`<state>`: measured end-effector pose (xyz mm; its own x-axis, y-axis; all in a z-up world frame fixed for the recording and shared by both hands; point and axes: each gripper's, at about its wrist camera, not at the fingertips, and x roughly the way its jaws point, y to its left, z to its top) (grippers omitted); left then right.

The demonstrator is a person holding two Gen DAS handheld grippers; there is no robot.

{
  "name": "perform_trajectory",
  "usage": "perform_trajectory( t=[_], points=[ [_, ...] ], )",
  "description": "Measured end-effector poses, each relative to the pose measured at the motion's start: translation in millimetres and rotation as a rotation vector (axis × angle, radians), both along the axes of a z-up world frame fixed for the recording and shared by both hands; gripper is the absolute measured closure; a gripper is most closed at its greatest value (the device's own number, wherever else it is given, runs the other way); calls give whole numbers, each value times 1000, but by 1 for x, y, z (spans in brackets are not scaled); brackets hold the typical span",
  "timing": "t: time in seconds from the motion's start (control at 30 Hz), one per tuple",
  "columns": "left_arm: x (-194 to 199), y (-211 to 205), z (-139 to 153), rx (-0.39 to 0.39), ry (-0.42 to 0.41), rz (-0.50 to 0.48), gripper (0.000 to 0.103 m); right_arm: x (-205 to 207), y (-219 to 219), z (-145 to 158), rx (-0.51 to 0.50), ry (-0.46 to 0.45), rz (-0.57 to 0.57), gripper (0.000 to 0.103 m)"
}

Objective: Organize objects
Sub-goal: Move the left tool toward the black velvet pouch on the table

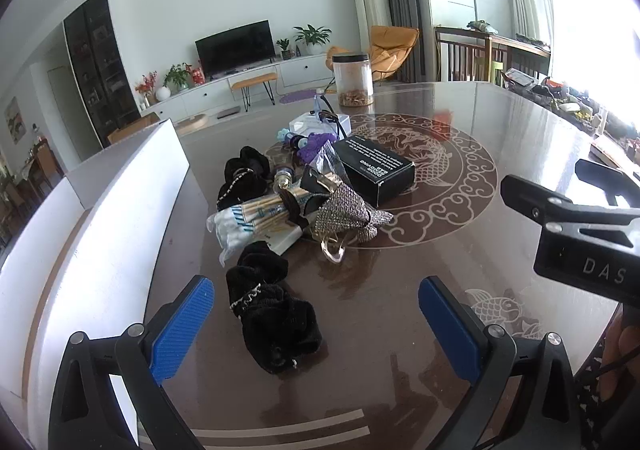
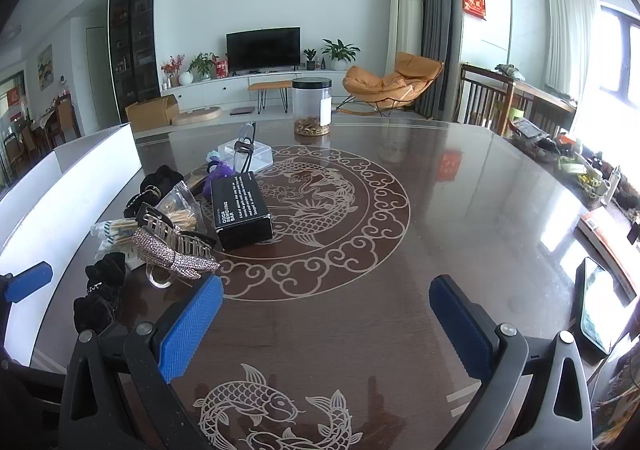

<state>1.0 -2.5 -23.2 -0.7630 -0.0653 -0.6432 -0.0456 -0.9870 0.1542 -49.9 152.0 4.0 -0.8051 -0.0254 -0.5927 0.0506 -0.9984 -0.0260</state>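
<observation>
Both grippers are hovering with jaws spread wide, gripping nothing. The left gripper (image 1: 316,324) is hanging over a black scrunchie (image 1: 272,318); at its twelve o'clock is lying the clutter (cotton swabs (image 1: 248,216), rhinestone hair clip (image 1: 344,216), black box (image 1: 374,168)). The right gripper (image 2: 326,324) is facing bare table (image 2: 460,210), perhaps glass-topped.

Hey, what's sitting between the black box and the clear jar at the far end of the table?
Nothing: in the right wrist view the stretch of table from the black box to the clear jar is bare patterned tabletop.
</observation>
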Motion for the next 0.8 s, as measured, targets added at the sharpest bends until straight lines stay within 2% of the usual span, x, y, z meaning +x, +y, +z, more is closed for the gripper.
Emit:
perform_trajectory(
  t=[0.8],
  points=[
    [0, 0, -9, -7, -3, -8, 0, -1, -1, -2, 8, -11, 3, 0]
  ],
)
